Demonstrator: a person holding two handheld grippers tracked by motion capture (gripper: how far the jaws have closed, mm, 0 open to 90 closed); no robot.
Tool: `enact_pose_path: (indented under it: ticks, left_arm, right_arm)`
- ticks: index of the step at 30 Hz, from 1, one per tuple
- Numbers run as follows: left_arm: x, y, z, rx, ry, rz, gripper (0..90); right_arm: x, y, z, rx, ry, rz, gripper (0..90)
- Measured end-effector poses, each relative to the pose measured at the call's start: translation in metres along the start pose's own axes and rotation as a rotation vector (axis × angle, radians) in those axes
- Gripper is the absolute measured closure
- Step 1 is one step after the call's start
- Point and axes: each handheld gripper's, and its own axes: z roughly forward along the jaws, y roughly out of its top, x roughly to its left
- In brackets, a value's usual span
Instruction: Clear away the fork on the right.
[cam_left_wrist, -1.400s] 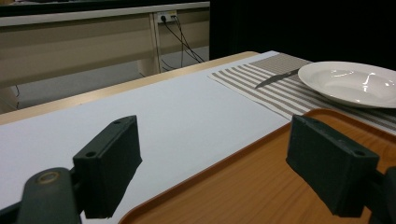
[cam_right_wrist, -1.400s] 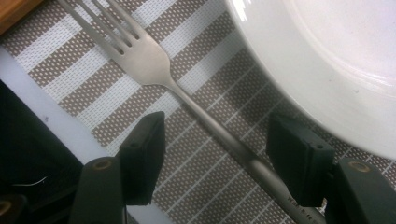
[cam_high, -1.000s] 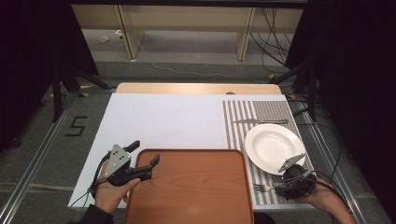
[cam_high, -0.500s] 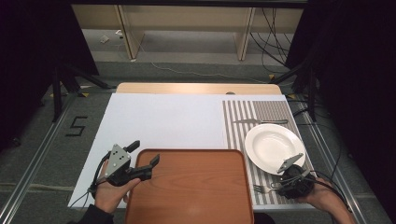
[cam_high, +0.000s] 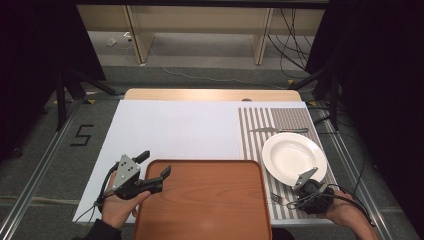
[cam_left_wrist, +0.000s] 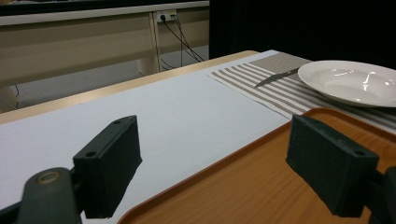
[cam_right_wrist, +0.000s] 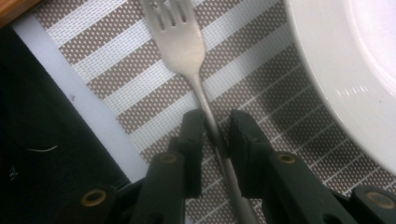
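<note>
A steel fork (cam_right_wrist: 180, 42) lies on the striped placemat (cam_high: 255, 140) near the table's front edge, tines toward the tray; in the high view the fork (cam_high: 280, 200) sits just left of my right gripper (cam_high: 296, 197). My right gripper (cam_right_wrist: 216, 126) has its jaws on either side of the fork handle. They have just been closing, and a thin gap remains on one side. My left gripper (cam_high: 155, 163) stands open over the far left corner of the brown tray (cam_high: 200, 200). One jaw is over the tray (cam_left_wrist: 233, 196), the other over the white table, and nothing is held in that gripper (cam_left_wrist: 219, 163).
A white plate (cam_high: 294, 157) rests on the placemat right of the tray, close to my right gripper; its rim (cam_right_wrist: 336, 70) is beside the fork. A knife (cam_high: 277, 130) lies beyond the plate. The white tabletop (cam_high: 175, 130) stretches behind the tray.
My right gripper has edged slightly left along the fork. The left gripper, tray, plate and knife have not moved.
</note>
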Motion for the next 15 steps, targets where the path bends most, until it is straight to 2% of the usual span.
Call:
enact_pose_path:
  ticks: [2,9,15]
  left_arm:
    - [0.0002,0.0,-0.0002,-0.001,0.0,0.0,16.8]
    - [0.0001,0.0,0.0,0.0,0.001,0.001,16.9]
    - [0.0001,0.0,0.0,0.0,0.001,0.002,16.9]
  right_arm:
    - [0.0021,0.0007,-0.0001,0.004,-0.008,-0.029,78.3]
    - [0.0067,0.003,0.0,0.019,-0.014,-0.087,84.4]
    - [0.0105,0.0046,-0.0002,0.03,-0.036,-0.123,85.1]
